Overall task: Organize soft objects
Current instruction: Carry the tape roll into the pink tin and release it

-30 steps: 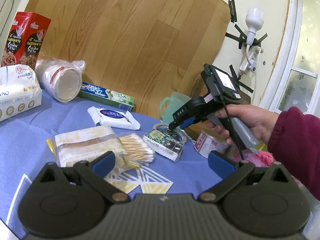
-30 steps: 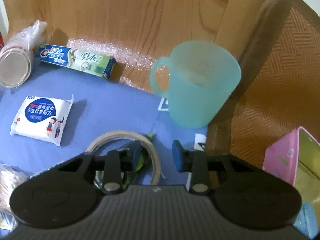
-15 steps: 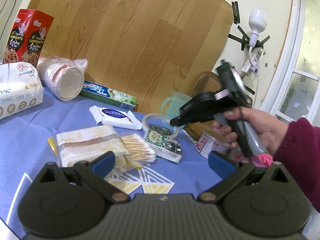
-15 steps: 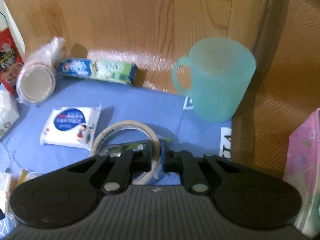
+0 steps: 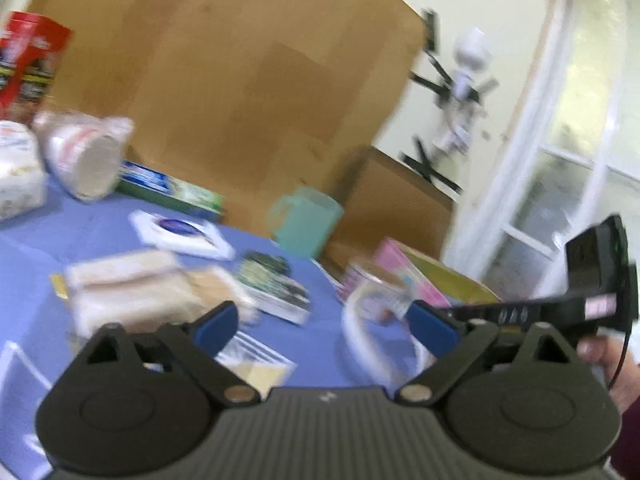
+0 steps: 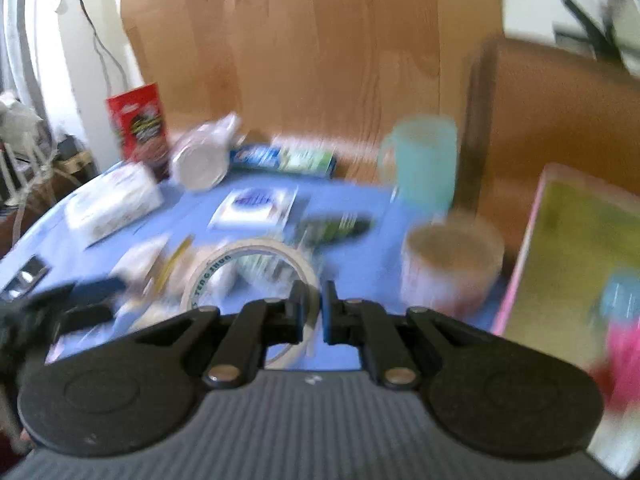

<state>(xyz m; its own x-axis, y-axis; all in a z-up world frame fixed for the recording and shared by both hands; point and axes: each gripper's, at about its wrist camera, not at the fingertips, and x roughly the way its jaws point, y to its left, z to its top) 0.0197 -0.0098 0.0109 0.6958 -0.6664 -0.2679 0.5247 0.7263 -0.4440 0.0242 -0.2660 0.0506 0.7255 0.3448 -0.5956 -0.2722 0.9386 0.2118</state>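
Note:
My right gripper [image 6: 315, 300] is shut on the rim of a white tape roll [image 6: 208, 268], which hangs above the blue table [image 6: 352, 200]. In the left wrist view the same tape roll [image 5: 360, 340] hangs just before my left gripper's right finger, with the right hand's device coming in from the right. My left gripper [image 5: 324, 324] is wide apart with its jaws closing, and its pads press on nothing. A small tissue pack [image 5: 182, 234] and a cotton pad pack [image 5: 128, 292] lie on the table. Both views are blurred.
A teal mug [image 6: 424, 164], a can [image 6: 452, 264] and an open pink box [image 6: 580, 240] stand at the right. A toothpaste box [image 5: 172, 190], wrapped paper cups [image 5: 88, 156], a big tissue package [image 5: 16, 176] and a red bag [image 5: 28, 68] line the back left.
The right gripper shut on the tape roll, lifted it off the table and swung it to the right, near the can and pink box. The left view tilted slightly.

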